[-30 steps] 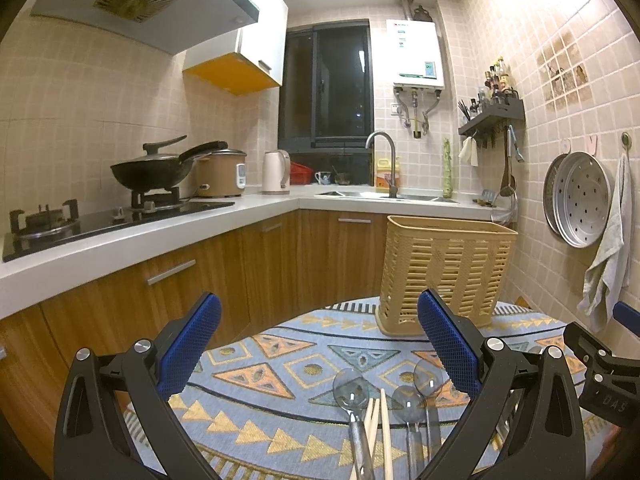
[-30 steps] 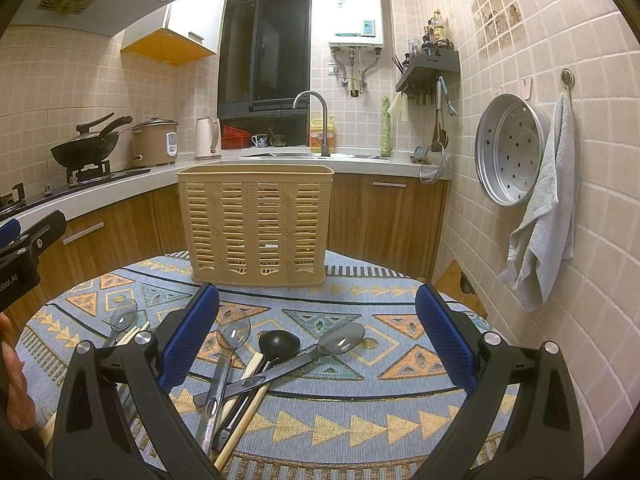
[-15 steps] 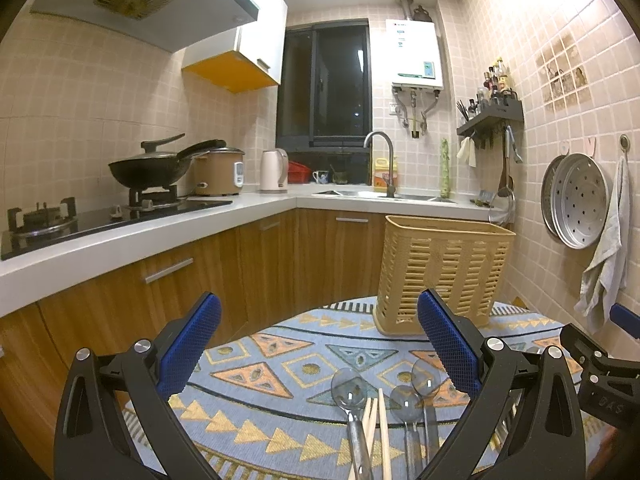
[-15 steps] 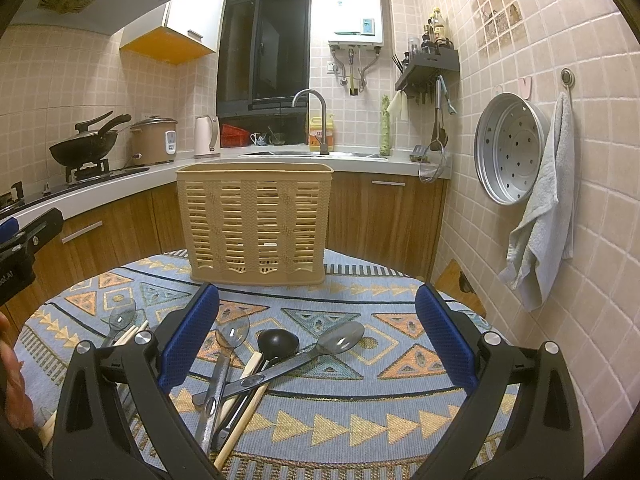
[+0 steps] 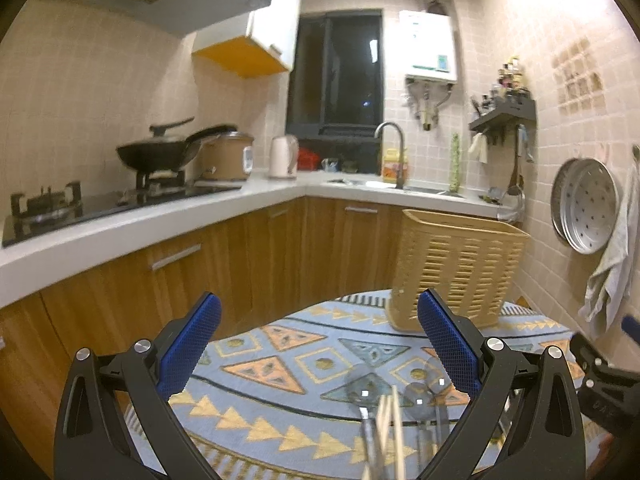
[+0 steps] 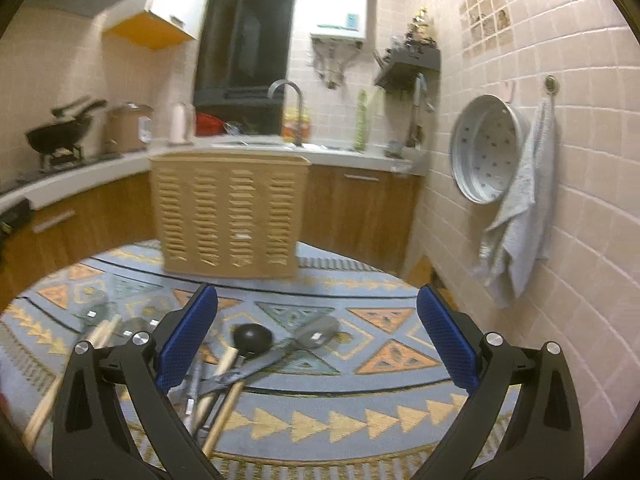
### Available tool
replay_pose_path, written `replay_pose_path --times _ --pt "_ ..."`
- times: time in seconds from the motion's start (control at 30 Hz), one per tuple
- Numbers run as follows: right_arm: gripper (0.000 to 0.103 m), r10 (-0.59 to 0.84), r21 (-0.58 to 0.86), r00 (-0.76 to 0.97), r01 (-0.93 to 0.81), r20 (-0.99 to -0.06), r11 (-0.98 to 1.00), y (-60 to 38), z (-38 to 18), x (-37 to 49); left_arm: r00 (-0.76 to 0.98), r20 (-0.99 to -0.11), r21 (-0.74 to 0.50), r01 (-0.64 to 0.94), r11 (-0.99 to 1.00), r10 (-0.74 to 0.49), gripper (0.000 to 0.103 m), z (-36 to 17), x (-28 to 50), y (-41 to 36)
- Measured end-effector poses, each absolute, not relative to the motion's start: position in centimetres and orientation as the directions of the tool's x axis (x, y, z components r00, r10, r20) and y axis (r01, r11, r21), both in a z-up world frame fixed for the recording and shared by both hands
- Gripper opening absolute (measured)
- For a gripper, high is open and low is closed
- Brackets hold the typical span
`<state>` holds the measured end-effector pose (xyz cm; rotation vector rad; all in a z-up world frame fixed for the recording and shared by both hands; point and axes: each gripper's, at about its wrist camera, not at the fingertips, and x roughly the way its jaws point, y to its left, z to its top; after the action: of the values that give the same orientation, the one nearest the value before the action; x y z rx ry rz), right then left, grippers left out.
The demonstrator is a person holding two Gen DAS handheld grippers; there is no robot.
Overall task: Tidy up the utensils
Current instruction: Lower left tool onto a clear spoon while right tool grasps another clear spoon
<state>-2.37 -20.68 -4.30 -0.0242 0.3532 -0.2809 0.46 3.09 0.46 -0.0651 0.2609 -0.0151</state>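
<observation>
A beige slatted utensil basket (image 5: 456, 272) (image 6: 230, 216) stands upright at the far side of the round patterned tablecloth (image 5: 280, 368) (image 6: 360, 364). Loose utensils lie on the cloth: metal spoons (image 5: 362, 380) and wooden chopsticks (image 5: 394, 432) in the left wrist view; a black ladle (image 6: 252, 338), a grey spoon (image 6: 316, 334) and chopsticks (image 6: 100, 332) in the right wrist view. My left gripper (image 5: 320, 344) is open and empty above the cloth. My right gripper (image 6: 318, 340) is open and empty, above the ladle and grey spoon.
Wooden cabinets and a white counter (image 5: 120, 232) with a stove and wok (image 5: 156, 156) run along the left and back. A tiled wall on the right carries a metal steamer tray (image 6: 486, 150) and a hanging towel (image 6: 520, 216). The right gripper's body (image 5: 600, 384) shows at the left view's right edge.
Both grippers have moved; both views are motion-blurred. The right gripper has come closer to and lower over the utensils and basket. The left view has shifted so the basket sits further right. Both stay open.
</observation>
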Motion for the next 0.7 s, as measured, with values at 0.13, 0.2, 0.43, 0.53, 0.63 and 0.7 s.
replay_pose_path --times 0.13,0.2,0.43,0.53,0.63,0.7 --pt "0.095 -0.28 -0.076 0.891 0.271 -0.357 0.96 -20.9 -4.4 -2.0 0.91 -0.403 -0.12 0.052 0.991 -0.097 0.085 1.2 2.6 6.5" --pt "0.095 -0.274 -0.063 0.887 0.271 -0.372 0.961 -21.2 -4.5 -1.8 0.875 -0.464 -0.122 0.088 0.989 -0.135 0.082 1.1 3.6 7.4" --pt "0.077 -0.164 0.025 0.783 0.223 -0.601 0.975 -23.2 -4.3 1.0 0.6 -0.704 -0.238 0.306 0.922 -0.381 0.059 -1.9 7.9 5.9" --pt "0.066 -0.078 0.097 0.719 0.2 -0.691 0.975 -24.5 -3.6 2.4 0.534 -0.759 -0.245 0.297 0.923 -0.373 0.056 -3.2 10.2 5.0" --pt "0.066 0.036 0.19 0.634 0.177 -0.772 0.966 -25.9 -3.3 3.9 0.487 -0.795 -0.231 0.307 0.923 -0.361 0.056 -4.0 11.6 4.1" --pt "0.062 0.084 0.232 0.58 0.185 -0.81 0.955 -26.5 -3.6 4.9 0.452 -0.818 -0.228 0.312 0.922 -0.355 0.055 -4.9 12.4 3.1"
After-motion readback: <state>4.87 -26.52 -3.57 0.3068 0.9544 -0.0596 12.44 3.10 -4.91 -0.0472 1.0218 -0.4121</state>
